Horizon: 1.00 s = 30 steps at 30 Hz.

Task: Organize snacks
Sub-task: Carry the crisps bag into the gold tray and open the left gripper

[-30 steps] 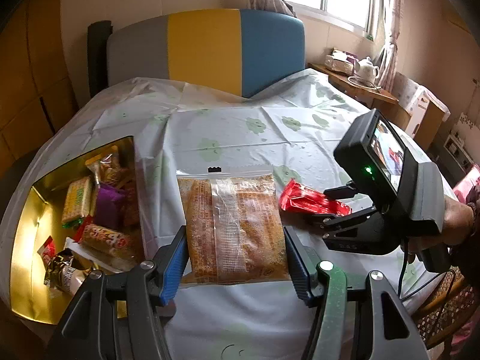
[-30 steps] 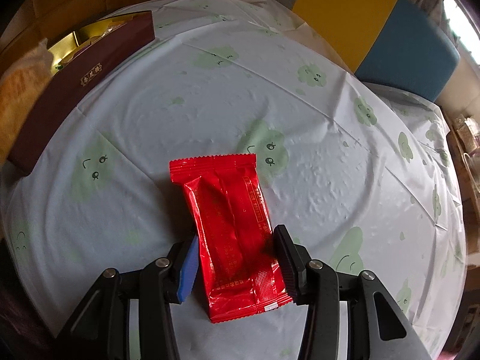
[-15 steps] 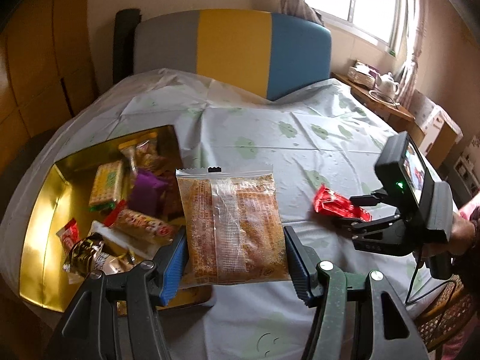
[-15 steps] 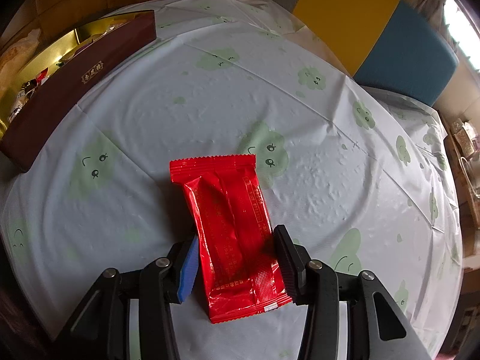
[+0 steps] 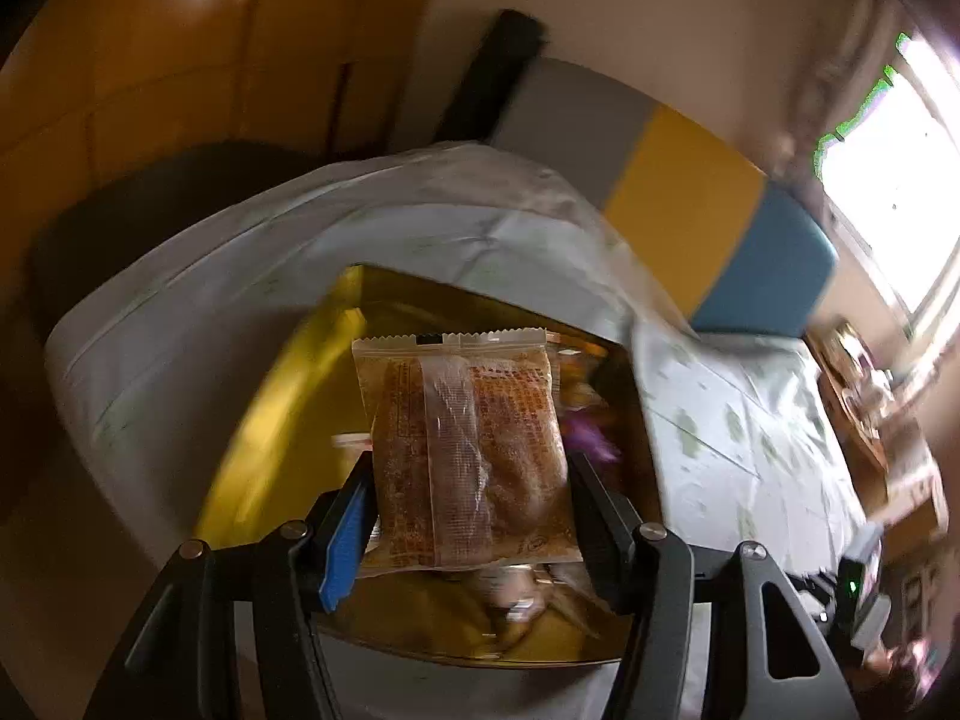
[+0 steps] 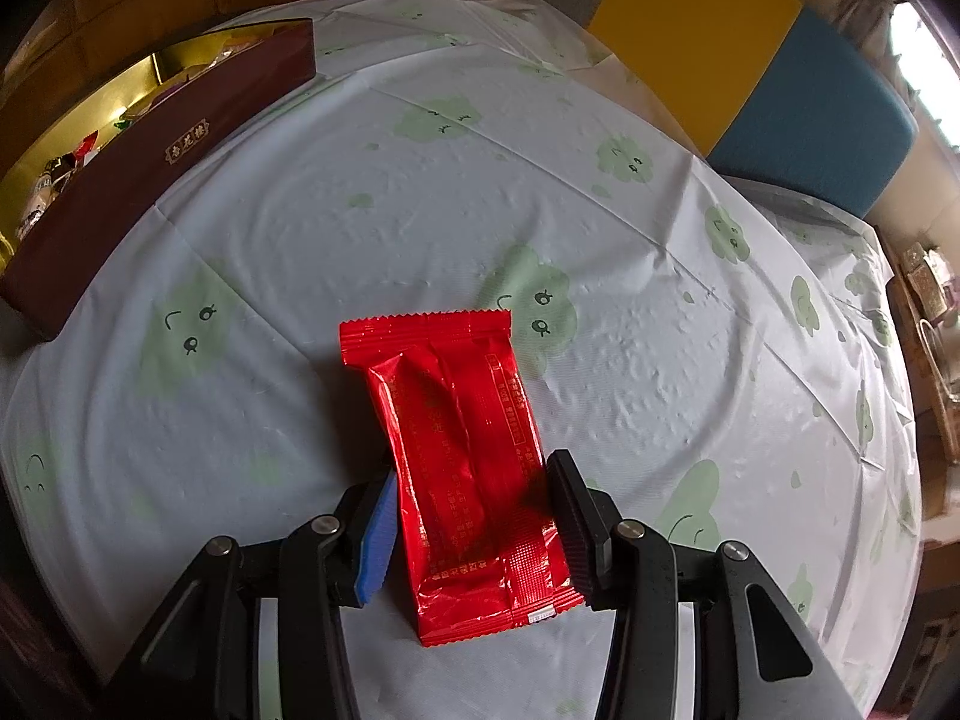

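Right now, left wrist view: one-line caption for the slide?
Left gripper holds a clear-wrapped brown snack packet above the open gold-lined box of snacks on the covered table.

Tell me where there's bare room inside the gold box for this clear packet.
The gold box looks bare along its left gold floor, beside the clear biscuit packet in the left gripper. Its right and near parts are crowded with blurred wrapped snacks.

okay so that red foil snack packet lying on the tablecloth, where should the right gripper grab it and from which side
Grip the flat red foil snack packet across its narrow width, one finger on each long edge, near its lower half, coming in along its length from the near end. The right gripper already straddles it there.
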{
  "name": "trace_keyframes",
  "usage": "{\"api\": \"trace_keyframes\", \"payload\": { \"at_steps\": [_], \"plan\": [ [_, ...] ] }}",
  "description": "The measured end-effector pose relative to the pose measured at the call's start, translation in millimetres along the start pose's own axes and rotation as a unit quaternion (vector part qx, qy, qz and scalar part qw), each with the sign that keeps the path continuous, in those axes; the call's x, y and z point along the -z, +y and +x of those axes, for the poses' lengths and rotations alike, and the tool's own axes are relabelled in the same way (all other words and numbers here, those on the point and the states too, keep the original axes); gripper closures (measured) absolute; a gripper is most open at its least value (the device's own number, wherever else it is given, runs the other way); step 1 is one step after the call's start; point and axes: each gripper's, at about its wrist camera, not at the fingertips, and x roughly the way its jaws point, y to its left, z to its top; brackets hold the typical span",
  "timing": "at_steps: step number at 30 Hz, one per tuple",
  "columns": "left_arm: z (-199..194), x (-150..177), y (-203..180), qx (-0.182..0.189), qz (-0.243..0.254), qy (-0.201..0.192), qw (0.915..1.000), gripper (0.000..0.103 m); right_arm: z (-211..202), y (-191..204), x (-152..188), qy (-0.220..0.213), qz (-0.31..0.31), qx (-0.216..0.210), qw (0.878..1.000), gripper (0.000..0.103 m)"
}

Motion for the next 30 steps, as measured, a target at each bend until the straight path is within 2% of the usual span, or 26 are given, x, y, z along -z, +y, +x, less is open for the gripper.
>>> {"api": "trace_keyframes", "payload": {
  "at_steps": [5,12,16,19,22,25,30],
  "plan": [
    [10,-1,24,0.014,-0.055,0.020,0.9982,0.042,0,0,0,0.000,-0.001,0.001,1.000,0.056],
    [45,-17,15,0.034,-0.094,0.050,0.9937,0.042,0,0,0,0.000,0.000,0.002,1.000,0.056],
    [69,-25,4,0.033,-0.088,0.061,0.9937,0.042,0,1,0,0.001,-0.002,0.005,1.000,0.056],
    [96,-26,-4,0.026,-0.066,0.086,0.9938,0.040,0,0,0,0.001,-0.004,0.006,1.000,0.056],
    [112,-22,1,0.009,-0.077,0.114,0.9904,0.040,-1,1,0,0.001,-0.005,0.007,1.000,0.056],
    [105,-21,3,-0.004,-0.075,0.100,0.9921,0.040,-1,1,0,0.001,-0.005,0.007,1.000,0.056],
    [91,-17,-3,-0.044,-0.027,0.078,0.9956,0.042,0,1,0,0.001,-0.007,0.009,1.000,0.056]
  ]
}}
